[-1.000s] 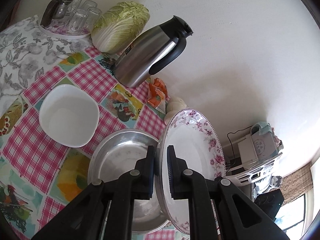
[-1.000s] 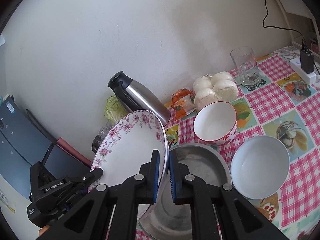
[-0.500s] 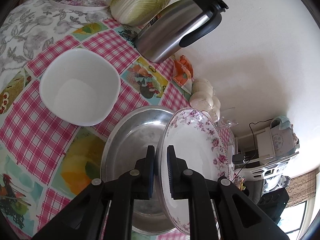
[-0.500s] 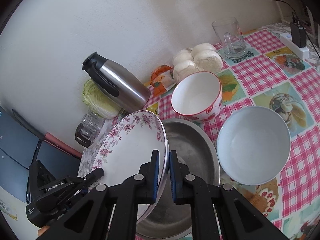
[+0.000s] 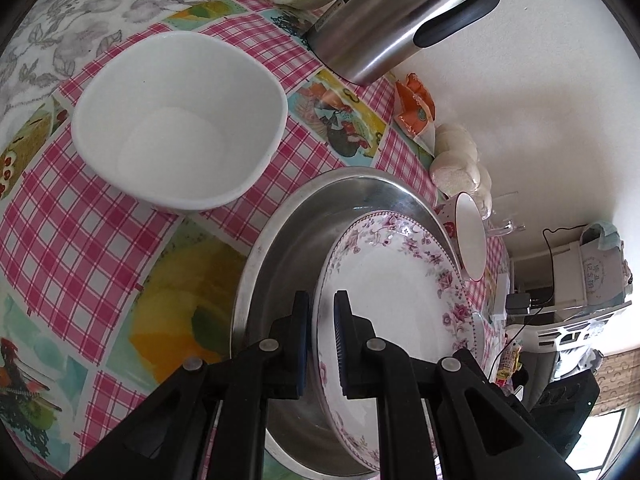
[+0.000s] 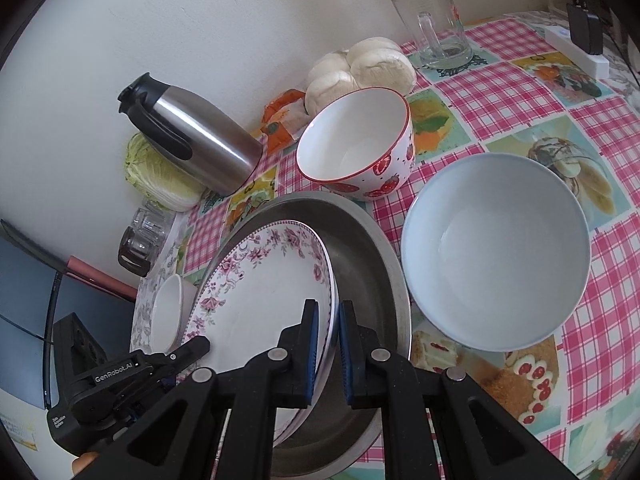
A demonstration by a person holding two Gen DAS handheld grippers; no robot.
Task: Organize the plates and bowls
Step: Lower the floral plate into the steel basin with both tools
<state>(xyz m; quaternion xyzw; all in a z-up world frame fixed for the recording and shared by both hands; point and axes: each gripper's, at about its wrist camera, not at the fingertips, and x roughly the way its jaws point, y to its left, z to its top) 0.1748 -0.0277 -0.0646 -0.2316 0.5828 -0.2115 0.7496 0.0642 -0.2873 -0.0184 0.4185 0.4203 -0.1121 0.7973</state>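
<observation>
Over the steel basin (image 5: 280, 248), the floral plate (image 5: 396, 276) is sitting lower than a second ago, its far edge now dipping inside the rim. Pink checked tablecloth (image 6: 520, 92) is covering a table against a white wall. Left gripper (image 5: 321, 344) and right gripper (image 6: 328, 344) are each pinching opposite edges of the plate, jaws nearly closed.

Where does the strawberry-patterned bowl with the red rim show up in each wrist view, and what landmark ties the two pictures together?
Left wrist view: the strawberry-patterned bowl sits right of centre, seen edge-on behind the round steel basin, partly hidden.
Right wrist view: it is upper centre, fully visible, at the basin's far rim, in front of the white buns.
Shared landmark: the stainless steel jug with the black handle, by the wall.
</observation>
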